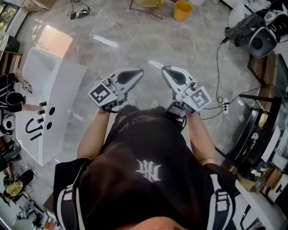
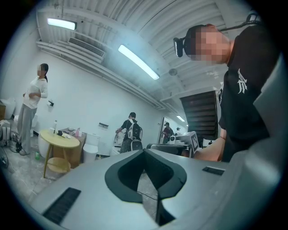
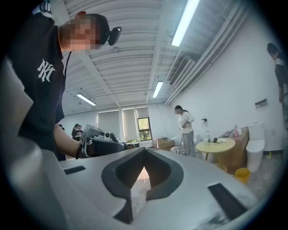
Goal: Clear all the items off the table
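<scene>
A white table (image 1: 54, 90) stands at the left of the head view, with several small dark things (image 1: 42, 119) on its near end. Both grippers are held up in front of the person's chest, over the bare floor and away from that table. My left gripper (image 1: 131, 75) has its jaws closed tip to tip with nothing between them, as the left gripper view (image 2: 145, 152) shows. My right gripper (image 1: 172, 74) is likewise shut and empty (image 3: 144, 151). Each gripper view shows the other gripper and the person's forearm.
A yellow bucket (image 1: 182, 10) stands far ahead. A cable and power strip (image 1: 223, 105) lie on the floor at the right, beside benches. A round yellow table (image 2: 58, 139) holds small items, with a person in white (image 2: 33, 108) next to it. Other people stand further back.
</scene>
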{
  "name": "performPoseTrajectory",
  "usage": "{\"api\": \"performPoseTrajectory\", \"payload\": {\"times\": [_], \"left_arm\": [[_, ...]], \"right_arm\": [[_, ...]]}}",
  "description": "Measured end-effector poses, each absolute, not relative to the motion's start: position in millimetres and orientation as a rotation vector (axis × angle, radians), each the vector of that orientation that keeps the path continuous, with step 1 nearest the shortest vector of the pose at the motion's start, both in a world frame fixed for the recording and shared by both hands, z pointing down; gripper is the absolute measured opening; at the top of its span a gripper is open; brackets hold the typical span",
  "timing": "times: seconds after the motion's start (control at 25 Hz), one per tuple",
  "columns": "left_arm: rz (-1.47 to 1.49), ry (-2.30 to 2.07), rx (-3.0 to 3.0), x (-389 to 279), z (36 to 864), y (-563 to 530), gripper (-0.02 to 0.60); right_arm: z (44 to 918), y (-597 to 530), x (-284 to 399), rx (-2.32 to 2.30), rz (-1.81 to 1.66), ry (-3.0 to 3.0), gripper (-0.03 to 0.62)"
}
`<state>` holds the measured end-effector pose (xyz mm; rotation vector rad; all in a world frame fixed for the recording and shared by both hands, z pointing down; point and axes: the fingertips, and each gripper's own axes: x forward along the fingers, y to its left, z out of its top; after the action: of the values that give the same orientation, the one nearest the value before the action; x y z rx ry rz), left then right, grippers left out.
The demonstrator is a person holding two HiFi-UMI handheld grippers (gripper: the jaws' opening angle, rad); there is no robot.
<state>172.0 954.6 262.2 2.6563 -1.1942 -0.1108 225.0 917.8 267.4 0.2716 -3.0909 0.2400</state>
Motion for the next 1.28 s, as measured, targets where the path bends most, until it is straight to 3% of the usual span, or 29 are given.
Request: {"api": "performPoseTrajectory", "payload": {"times": [1.28], "left_arm": [[-0.093, -1.297, 2.586, 208, 273, 920, 0.029]], "right_arm": [[278, 886, 266, 0.178, 0.253, -3.103, 0.041]]}}
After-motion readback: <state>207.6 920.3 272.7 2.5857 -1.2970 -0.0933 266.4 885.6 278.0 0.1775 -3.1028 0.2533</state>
